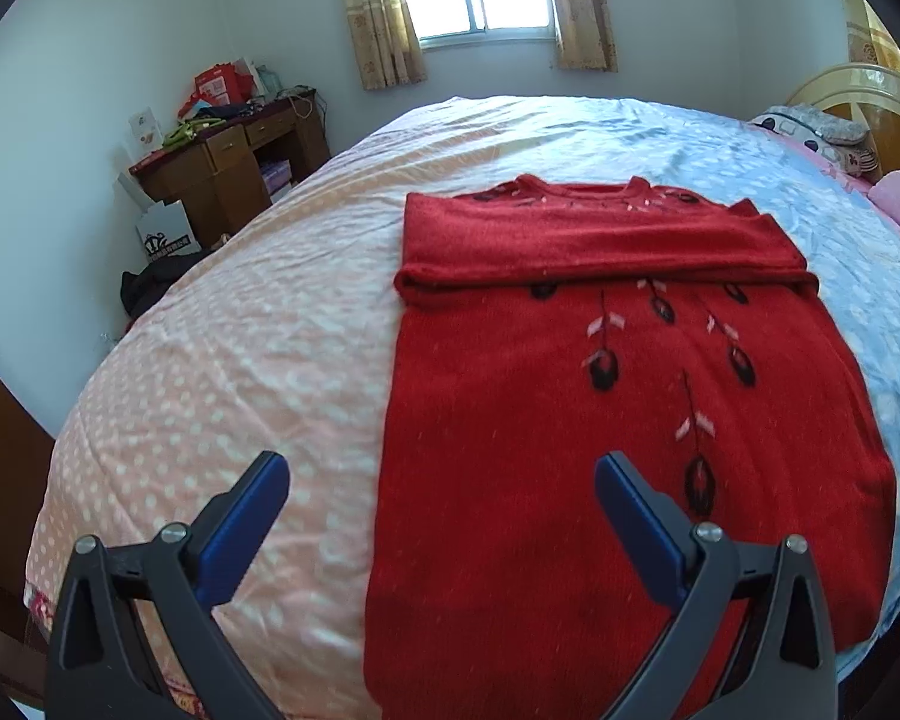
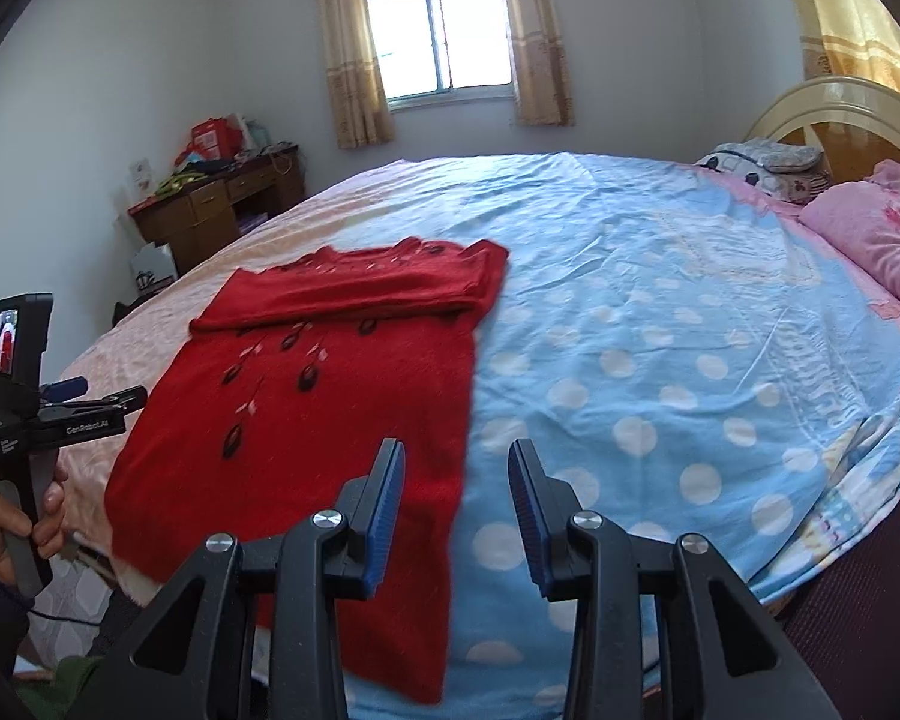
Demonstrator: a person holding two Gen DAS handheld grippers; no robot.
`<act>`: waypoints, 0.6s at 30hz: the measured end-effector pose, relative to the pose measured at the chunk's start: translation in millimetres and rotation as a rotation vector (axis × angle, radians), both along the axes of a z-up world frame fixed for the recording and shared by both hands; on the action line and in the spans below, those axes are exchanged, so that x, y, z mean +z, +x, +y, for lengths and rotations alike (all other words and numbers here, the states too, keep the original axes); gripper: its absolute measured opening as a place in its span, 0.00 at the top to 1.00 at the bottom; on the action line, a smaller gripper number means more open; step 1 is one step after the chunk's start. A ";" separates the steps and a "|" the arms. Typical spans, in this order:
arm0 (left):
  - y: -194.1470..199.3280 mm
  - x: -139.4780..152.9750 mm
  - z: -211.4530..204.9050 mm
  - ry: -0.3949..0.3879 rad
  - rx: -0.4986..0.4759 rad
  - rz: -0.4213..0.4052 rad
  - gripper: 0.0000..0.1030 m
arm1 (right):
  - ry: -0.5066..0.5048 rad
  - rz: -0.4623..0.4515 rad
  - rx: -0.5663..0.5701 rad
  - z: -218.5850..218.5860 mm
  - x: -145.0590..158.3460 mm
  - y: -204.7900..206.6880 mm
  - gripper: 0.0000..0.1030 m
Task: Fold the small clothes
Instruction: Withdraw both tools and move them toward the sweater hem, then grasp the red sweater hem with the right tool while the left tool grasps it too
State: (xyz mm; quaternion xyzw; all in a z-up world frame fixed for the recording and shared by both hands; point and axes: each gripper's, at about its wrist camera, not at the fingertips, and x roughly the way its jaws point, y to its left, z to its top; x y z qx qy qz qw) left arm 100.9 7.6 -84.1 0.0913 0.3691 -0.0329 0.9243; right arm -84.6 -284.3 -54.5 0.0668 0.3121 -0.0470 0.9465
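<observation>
A red knit sweater with dark leaf embroidery lies flat on the bed, its sleeves folded across the chest just below the collar. My left gripper hovers open and wide over the sweater's lower left edge, with nothing held. In the right wrist view the sweater lies to the left. My right gripper is open over its lower right edge and the blue dotted cover, nothing between its pads. A hand holds the left gripper at the far left.
A cluttered wooden desk stands against the far left wall, a paper bag on the floor beside it. Pillows and a headboard are at the right. The bed's near edge runs just below both grippers.
</observation>
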 end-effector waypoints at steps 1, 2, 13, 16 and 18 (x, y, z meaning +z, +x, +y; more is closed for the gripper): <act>-2.2 -1.8 2.6 -0.003 0.004 0.005 0.00 | 0.002 0.008 0.011 2.3 -2.2 -1.7 0.64; -4.3 -3.7 4.5 -0.009 0.005 0.010 0.00 | 0.002 0.018 0.020 5.1 -4.9 -3.6 0.64; -29.6 -13.8 21.9 -0.034 -0.005 0.041 0.00 | 0.049 0.139 0.074 24.1 -37.5 -15.7 0.51; -32.7 -19.6 32.2 -0.079 -0.026 0.072 0.00 | 0.058 0.166 0.078 25.1 -45.6 -16.5 0.51; -35.7 -24.5 47.5 -0.141 -0.048 0.092 0.00 | 0.078 0.180 0.074 22.6 -50.3 -15.9 0.51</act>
